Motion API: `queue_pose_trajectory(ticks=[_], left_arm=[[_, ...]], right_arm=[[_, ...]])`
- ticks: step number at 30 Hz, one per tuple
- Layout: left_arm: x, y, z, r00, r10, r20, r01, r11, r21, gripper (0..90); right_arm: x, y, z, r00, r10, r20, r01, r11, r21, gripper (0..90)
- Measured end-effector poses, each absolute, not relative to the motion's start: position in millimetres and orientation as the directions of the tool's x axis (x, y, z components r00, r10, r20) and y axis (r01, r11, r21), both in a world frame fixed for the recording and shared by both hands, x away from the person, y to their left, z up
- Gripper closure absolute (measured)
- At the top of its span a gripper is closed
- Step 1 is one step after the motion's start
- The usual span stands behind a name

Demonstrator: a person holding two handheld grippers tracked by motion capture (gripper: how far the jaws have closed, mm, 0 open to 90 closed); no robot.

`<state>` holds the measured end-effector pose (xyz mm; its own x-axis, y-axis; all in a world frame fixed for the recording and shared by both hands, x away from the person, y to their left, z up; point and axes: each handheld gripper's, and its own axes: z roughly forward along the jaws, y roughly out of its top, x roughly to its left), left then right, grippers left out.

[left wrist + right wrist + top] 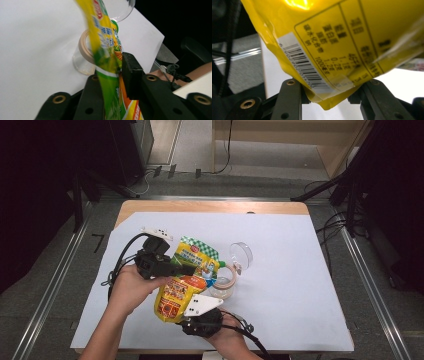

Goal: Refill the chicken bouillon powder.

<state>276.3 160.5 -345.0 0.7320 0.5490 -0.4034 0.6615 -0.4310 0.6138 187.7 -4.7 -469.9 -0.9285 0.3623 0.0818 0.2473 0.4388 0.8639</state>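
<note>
The yellow-and-green snack pouch (186,280) is held above the white sheet on the table (280,285), tilted, its green top edge toward 1 o'clock over a clear plastic jar (222,287). The jar stands just beside the pouch at 3 o'clock; a roll of tan tape (226,276) rests at its mouth, and its clear lid (241,254) stands on edge just beyond, at 1 o'clock.

The right claw (329,100) is clenched on the pouch's bottom corner by the barcode, both jaws pressing the film. The left claw (117,75) straddles the upper body of the pouch; in the left gripper view one jaw lies against the film, but firm pinching by both cannot be confirmed, so the grip appears to be loosening or only light.

Judgement: the step in hand is bringing the pouch to the jar, apparently to put it in or empty it there. The next move calls for the right claw to carry the weight while the left regrips near the top seal and steers the top to the jar's opening.

Obstructions: the tape roll occupies the jar mouth and would need clearing first. The lid is close enough to be knocked over. The cables (117,265) trailing at 9 o'clock lie clear of the work.
</note>
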Motion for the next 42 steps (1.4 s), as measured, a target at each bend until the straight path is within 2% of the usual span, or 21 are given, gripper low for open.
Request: queue_pose_trajectory(ticks=[1,6,8,9,12,19,23,27,34,37,42], left_arm=[[277.9,157.5,-348.9,0.721,0.545,-0.429,0.68,-0.431,0.594,79.4],[279.3,150.1,-353.1,0.712,0.553,-0.434,0.69,-0.436,0.577,77.0],[280.1,147.1,-354.5,0.703,0.563,-0.435,0.699,-0.434,0.569,74.1],[280.9,144.7,-355.7,0.693,0.568,-0.443,0.71,-0.43,0.558,69.5],[283.7,138.3,-358.7,0.683,0.575,-0.45,0.721,-0.431,0.543,68.3],[297.4,129.8,-360.0,0.647,0.59,-0.483,0.758,-0.431,0.489,69.6],[305.1,125.6,-356.0,0.637,0.624,-0.453,0.765,-0.44,0.47,69.8],[318.3,123.2,-353.3,0.608,0.621,-0.495,0.793,-0.437,0.425,70.7],[322.1,120.9,-357.0,0.604,0.622,-0.498,0.796,-0.448,0.406,70.7],[321.3,120.8,-361.2,0.596,0.626,-0.503,0.803,-0.447,0.394,70.4],[321.2,119.3,-366.8,0.599,0.62,-0.507,0.801,-0.457,0.387,72.1]], right_arm=[[188.0,-5.1,-468.7,-0.929,0.355,0.105,0.263,0.431,0.863,65.3],[186.8,-4.7,-464.3,-0.932,0.339,0.129,0.274,0.425,0.863,64.8],[186.5,-4.3,-463.4,-0.931,0.335,0.144,0.285,0.421,0.861,64.7],[187.4,-4.6,-463.0,-0.932,0.331,0.149,0.286,0.416,0.863,64.7],[188.6,-4.7,-462.8,-0.933,0.321,0.161,0.289,0.405,0.867,64.6],[189.7,-4.2,-457.2,-0.933,0.314,0.176,0.297,0.397,0.868,63.5],[195.9,-5.3,-454.7,-0.933,0.306,0.19,0.306,0.395,0.866,63.5],[203.0,-8.1,-446.5,-0.926,0.298,0.231,0.339,0.389,0.856,63.2],[206.3,-4.0,-443.6,-0.928,0.282,0.245,0.346,0.405,0.846,62.4],[206.7,-2.1,-450.3,-0.914,0.269,0.303,0.39,0.378,0.84,62.6],[203.7,-0.1,-455.3,-0.92,0.28,0.275,0.372,0.393,0.841,61.1]])
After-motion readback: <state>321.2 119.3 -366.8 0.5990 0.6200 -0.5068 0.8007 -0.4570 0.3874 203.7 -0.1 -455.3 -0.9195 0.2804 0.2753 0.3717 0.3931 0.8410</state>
